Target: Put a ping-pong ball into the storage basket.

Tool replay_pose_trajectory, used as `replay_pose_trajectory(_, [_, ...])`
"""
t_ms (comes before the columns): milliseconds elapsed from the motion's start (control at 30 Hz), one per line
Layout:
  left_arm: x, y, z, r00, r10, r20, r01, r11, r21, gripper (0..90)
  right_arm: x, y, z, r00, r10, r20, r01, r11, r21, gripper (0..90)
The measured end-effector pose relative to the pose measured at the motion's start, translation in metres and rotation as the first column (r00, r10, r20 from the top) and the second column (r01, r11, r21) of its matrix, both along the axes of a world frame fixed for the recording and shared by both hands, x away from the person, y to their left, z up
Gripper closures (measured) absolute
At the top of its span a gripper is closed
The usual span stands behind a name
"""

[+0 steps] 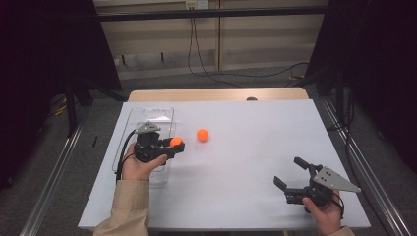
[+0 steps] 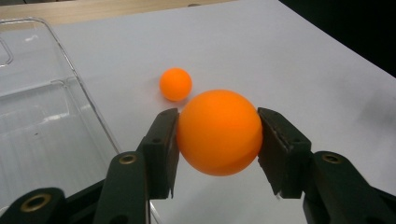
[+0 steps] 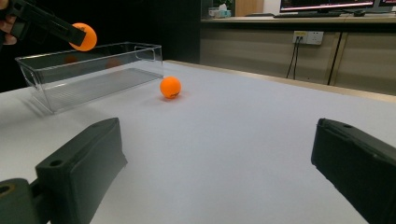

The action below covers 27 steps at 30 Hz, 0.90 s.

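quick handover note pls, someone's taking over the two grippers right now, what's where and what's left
Left gripper: shut on an orange ball, held above the table at the right edge of the clear plastic bin.
Right gripper: open, holds nothing, at the near right of the white table.
Second orange ball: loose on the table, just right of the bin, touching nothing.
Done: one ball picked up. No ball visible inside the bin yet.
Left, probably: carry the held ball over the bin and release it, then fetch the loose ball, which sits closer to the left gripper.
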<state>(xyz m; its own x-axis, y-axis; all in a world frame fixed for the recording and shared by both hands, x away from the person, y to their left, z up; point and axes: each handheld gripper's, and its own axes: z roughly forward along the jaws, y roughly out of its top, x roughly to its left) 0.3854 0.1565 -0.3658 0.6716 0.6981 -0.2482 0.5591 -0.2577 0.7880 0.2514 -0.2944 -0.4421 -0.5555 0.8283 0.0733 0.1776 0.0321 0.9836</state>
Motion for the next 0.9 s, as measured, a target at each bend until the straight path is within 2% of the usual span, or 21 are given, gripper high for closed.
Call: replay_pose_trajectory(900, [0.003,0.013,-0.001,0.9993,0.037,0.003,-0.037,0.9993,0.009,50.8,0.0,0.0,0.0,1.0,0.0,-0.002,0.0,1.0,-0.001,2.0])
